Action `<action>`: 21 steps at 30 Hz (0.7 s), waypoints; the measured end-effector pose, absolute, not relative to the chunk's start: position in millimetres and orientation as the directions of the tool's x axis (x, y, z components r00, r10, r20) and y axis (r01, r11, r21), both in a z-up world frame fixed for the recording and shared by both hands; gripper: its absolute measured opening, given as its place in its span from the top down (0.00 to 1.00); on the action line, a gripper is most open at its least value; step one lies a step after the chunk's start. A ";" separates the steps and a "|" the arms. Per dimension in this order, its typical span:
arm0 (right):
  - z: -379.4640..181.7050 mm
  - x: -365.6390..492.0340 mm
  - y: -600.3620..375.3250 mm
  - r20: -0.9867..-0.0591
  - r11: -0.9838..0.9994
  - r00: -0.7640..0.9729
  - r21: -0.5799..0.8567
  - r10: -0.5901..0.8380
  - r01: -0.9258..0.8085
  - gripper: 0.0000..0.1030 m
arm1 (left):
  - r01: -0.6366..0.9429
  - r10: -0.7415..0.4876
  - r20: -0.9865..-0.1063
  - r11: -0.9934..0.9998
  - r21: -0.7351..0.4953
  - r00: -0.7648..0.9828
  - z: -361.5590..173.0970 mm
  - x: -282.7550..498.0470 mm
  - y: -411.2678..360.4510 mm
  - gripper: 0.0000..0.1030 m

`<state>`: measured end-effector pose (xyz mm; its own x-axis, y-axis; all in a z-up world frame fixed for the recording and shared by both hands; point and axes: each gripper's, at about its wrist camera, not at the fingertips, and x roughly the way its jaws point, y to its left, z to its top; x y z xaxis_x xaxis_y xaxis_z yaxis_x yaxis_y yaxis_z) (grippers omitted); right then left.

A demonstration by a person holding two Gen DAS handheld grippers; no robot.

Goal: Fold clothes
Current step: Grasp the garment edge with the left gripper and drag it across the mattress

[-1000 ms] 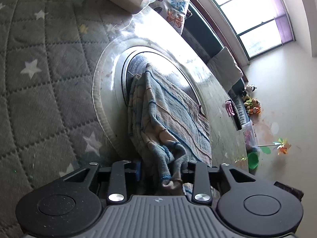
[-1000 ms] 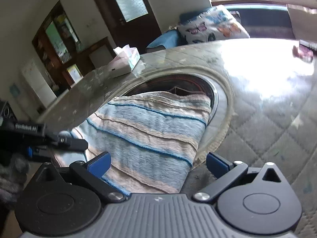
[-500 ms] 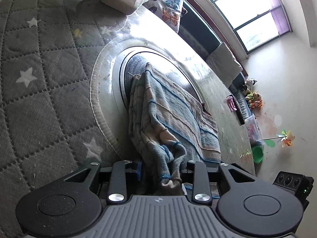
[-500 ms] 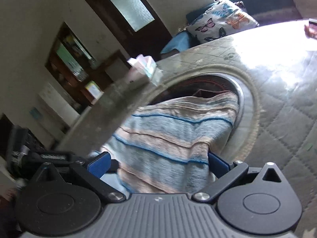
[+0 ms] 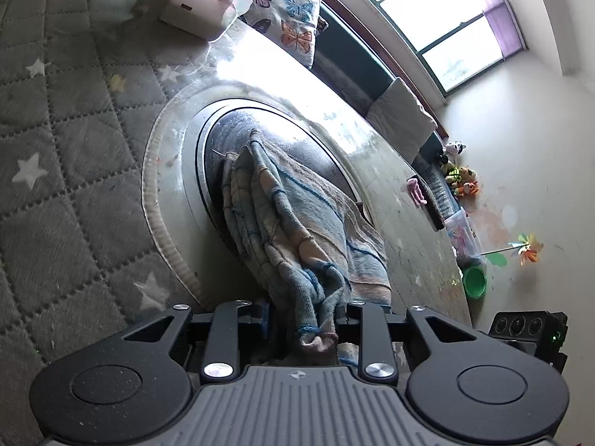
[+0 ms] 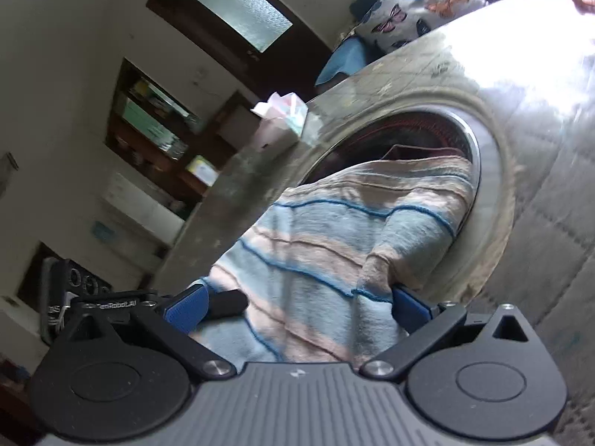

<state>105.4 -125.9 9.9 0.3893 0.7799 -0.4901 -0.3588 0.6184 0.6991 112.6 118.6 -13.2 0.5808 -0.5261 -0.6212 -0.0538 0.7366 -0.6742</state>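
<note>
A soft, nubby knit cloth (image 5: 297,223) striped blue and peach lies bunched across the round glass table (image 5: 174,200), its corner between the closing left gripper (image 5: 303,319), while the right gripper (image 6: 297,304) gapes wide around its edge, over a quilted star-patterned cover (image 5: 55,111).

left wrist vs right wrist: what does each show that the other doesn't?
Left wrist only: window, toy pinwheel, green bowl, and the left tool, closing on a bunched end of the striped cloth.
Right wrist only: dark door, wooden shelves, and the right tool, wide open with cloth between.
Both: the cloth, butterfly pillow, tissue box, quilted table cover.
</note>
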 end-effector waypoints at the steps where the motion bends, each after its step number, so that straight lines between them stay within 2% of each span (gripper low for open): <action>1: 8.5 105.3 -126.5 -0.498 0.626 0.391 0.696 0.774 -0.353 0.00 | -0.060 -0.525 -0.624 0.736 -0.674 0.579 -14.6 113.1 119.4 0.72; 6: 5.9 106.2 -124.7 -0.495 0.627 0.404 0.706 0.769 -0.328 0.00 | -0.086 -0.529 -0.627 0.721 -0.687 0.572 -21.5 113.2 124.5 0.72; 13: -0.8 110.2 -129.5 -0.381 0.492 0.357 0.816 0.853 -0.304 0.00 | -0.013 -0.555 -0.586 0.720 -0.694 0.590 -6.9 112.9 118.8 0.73; 18: 0.4 111.4 -124.4 -0.410 0.523 0.363 0.795 0.837 -0.307 0.00 | -0.022 -0.556 -0.589 0.716 -0.698 0.586 -6.4 113.8 118.6 0.73; 21: -1.3 111.4 -126.9 -0.390 0.501 0.361 0.813 0.847 -0.298 0.00 | -0.006 -0.560 -0.579 0.716 -0.698 0.592 -0.8 111.4 117.8 0.73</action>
